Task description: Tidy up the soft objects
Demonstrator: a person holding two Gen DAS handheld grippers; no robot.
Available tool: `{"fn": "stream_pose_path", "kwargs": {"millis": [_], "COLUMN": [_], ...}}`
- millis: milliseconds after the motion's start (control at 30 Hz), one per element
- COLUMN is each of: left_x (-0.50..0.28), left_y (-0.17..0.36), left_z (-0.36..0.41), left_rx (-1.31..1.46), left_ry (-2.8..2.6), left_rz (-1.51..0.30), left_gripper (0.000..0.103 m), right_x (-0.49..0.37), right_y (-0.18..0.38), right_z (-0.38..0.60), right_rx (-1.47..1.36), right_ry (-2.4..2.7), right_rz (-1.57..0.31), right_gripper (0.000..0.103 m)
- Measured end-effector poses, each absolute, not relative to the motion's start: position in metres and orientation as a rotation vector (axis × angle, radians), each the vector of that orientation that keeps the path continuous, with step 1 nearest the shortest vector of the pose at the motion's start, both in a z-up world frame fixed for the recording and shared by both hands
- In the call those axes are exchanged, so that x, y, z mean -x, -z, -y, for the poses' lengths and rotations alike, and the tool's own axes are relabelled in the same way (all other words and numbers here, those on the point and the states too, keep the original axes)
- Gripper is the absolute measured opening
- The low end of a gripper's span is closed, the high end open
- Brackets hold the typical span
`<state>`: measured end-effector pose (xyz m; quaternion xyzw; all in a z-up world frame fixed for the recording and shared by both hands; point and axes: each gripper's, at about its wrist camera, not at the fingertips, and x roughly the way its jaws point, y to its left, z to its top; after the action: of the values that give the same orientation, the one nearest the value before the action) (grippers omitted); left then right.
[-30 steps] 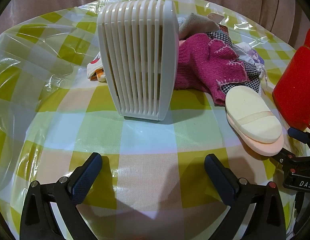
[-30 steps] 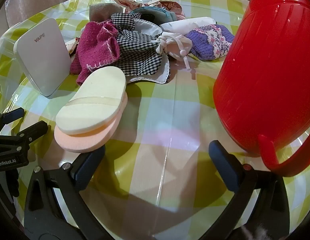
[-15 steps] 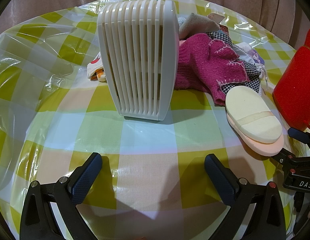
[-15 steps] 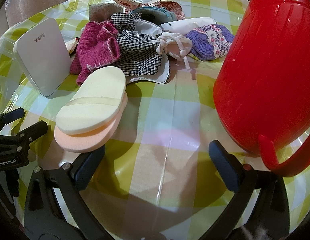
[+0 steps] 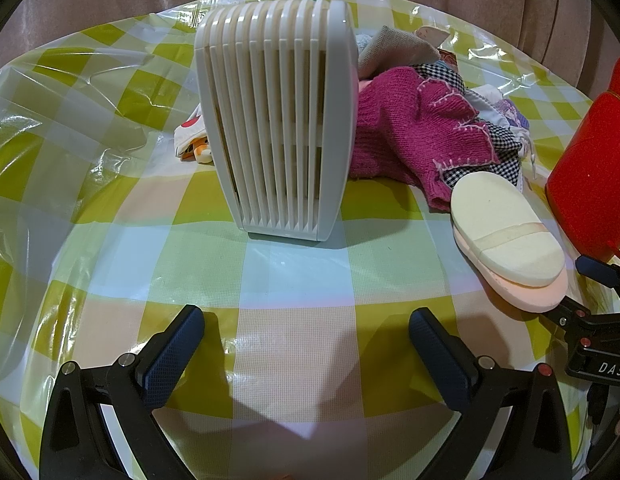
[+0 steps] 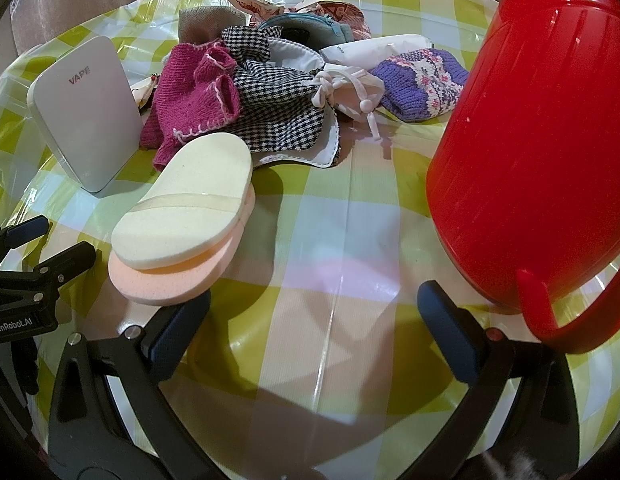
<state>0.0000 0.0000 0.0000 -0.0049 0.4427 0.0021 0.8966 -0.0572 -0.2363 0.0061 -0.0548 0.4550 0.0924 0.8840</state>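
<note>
Checked green-and-yellow tablecloth (image 6: pixel 350 208) under both our grippers, with the soft things heaped behind the white slatted unit (image 5: pixel 276 128).

From our left gripper (image 5: pixel 306 340), fingers spread and empty, we see the unit's ribbed face; only the right view shows its smooth side marked VAPE. Right of the unit lie the magenta knit (image 6: pixel 190 92), the checked cloth (image 6: pixel 278 116) and the stacked foam pads (image 6: pixel 186 220). Only the right view shows the purple knit hat (image 6: pixel 420 82) beside the red jug (image 6: pixel 550 140). Our right gripper (image 6: pixel 314 320) is spread wide, holding nothing.
</note>
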Motion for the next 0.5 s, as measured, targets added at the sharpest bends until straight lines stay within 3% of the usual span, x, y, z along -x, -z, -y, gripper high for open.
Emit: {"fn": "stream_pose_path", "kwargs": {"millis": [300,500], "left_x": [0.0,0.001], "left_y": [0.0,0.0], "left_z": [0.0,0.001], "left_rx": [0.01,0.011], "left_ry": [-0.004,-0.004], "left_rz": [-0.917,-0.917], "left_gripper": [0.103,0.103], "right_x": [0.072,0.106], "right_y": [-0.009,-0.013], "right_z": [0.236,0.252], "right_rx": [0.158,0.004], "right_ry": [-0.299,-0.41], "right_rz": [-0.996,-1.021], "right_gripper": [0.103,0.103]}}
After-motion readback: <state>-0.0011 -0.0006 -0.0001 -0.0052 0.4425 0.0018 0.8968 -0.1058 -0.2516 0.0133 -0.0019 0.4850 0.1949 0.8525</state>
